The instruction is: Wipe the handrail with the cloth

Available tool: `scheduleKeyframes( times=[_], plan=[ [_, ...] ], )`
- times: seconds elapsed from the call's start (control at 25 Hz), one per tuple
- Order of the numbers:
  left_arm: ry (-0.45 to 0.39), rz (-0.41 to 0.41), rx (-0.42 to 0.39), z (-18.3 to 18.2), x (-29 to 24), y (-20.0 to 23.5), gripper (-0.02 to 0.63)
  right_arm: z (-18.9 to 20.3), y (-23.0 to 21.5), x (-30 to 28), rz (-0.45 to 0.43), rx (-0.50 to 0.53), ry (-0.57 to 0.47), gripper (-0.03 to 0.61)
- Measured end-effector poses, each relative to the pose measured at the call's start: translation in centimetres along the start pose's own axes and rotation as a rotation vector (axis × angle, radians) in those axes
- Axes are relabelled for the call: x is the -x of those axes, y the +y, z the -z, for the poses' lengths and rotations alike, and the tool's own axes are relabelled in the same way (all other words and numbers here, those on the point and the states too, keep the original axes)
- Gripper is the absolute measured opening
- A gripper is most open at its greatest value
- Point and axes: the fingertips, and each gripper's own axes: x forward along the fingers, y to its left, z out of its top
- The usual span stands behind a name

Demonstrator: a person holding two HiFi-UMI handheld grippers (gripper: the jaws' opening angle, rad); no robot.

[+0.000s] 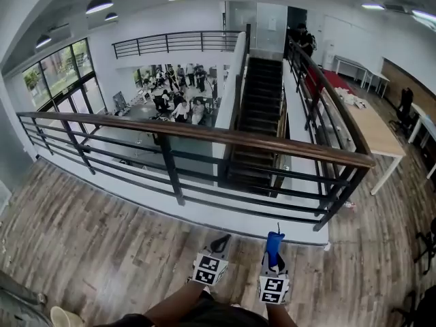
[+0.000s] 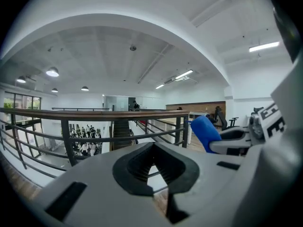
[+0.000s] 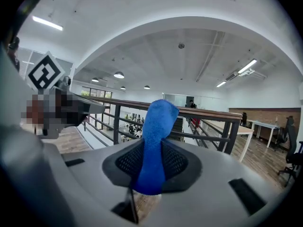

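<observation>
Bare wooden floor [image 1: 95, 244] runs from left gripper [image 1: 221, 240] and right gripper [image 1: 273, 252] up to the railing, open path. Handrail [image 1: 204, 133] top free along its run, open air above. Black bars [image 1: 170, 172] underneath block passing through. Table [image 1: 373, 133] well apart, right.

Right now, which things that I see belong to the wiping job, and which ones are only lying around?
For the job:
blue cloth, gripped in the right tool
wooden handrail

Just around:
left tool, shut and empty
staircase
long table
office chair
</observation>
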Motion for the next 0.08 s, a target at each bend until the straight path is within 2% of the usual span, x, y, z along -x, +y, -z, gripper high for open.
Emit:
scheduleKeyframes(
  times=[0.08],
  plan=[
    [0.022,0.018,-0.010,1.82,0.59,-1.00,0.004,0.90,0.49,0.21,0.008,0.004,0.017,0.104]
  ],
)
